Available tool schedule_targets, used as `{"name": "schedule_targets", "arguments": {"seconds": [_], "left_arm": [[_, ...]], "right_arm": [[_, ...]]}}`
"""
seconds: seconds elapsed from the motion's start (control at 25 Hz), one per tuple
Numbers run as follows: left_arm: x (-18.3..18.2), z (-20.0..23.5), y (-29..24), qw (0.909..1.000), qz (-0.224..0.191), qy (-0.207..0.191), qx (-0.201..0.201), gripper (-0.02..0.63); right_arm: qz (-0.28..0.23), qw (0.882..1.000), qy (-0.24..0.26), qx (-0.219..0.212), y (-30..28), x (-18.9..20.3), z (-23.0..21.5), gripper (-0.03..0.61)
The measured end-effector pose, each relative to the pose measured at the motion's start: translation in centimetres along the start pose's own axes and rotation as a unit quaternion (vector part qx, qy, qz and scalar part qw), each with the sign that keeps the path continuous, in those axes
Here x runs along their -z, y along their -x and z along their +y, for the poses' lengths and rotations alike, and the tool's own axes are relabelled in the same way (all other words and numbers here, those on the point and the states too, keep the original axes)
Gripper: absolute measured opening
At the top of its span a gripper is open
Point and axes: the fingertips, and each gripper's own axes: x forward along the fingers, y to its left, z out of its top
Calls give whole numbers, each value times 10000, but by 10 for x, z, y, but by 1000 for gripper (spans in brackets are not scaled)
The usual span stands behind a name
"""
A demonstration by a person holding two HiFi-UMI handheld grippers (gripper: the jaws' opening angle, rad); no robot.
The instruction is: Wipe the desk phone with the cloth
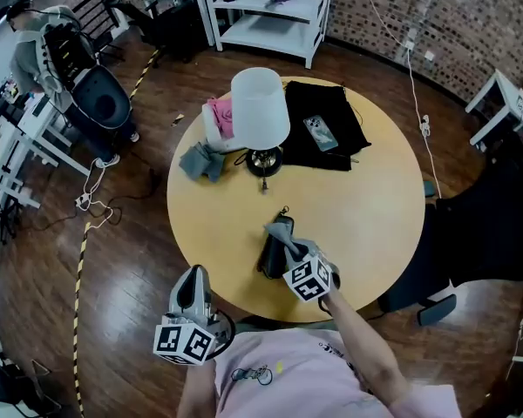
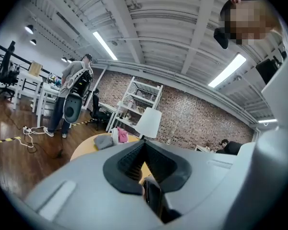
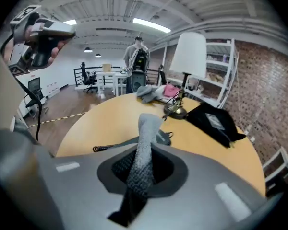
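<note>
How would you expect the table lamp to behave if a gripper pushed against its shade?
It likely tips easily: the table lamp has a broad white shade above a much smaller metal base. Standing on the smooth round table, it might slide before toppling if pushed low.

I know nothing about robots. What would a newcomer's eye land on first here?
Probably the tall lamp with its white shade, standing toward the far side of the round wooden table. Next, near the table's close edge, the right gripper pinches a grey cloth over the dark desk phone. The left gripper is shut, off the table's near-left edge.
</note>
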Motion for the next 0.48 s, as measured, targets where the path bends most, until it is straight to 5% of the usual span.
{"name": "schedule_targets", "arguments": {"seconds": [0.16, 0.24, 0.32, 0.4, 0.48], "left_arm": [[4, 18, 10, 9998, 92, 148, 36, 3], [5, 20, 11, 9997, 119, 194, 66, 3], [9, 18, 11, 9996, 149, 217, 95, 3], [14, 14, 11, 9995, 195, 229, 90, 3], [21, 7, 11, 9995, 223, 227, 79, 3]], "right_arm": [[618, 9861, 622, -1409, 11, 27, 79, 25], [749, 9781, 762, -1786, 31, 47, 100, 25], [715, 9855, 454, -1470, 42, 62, 85, 25], [593, 9955, -232, -702, 48, 75, 39, 25], [496, 9936, -998, 194, 59, 92, -18, 25]]}}
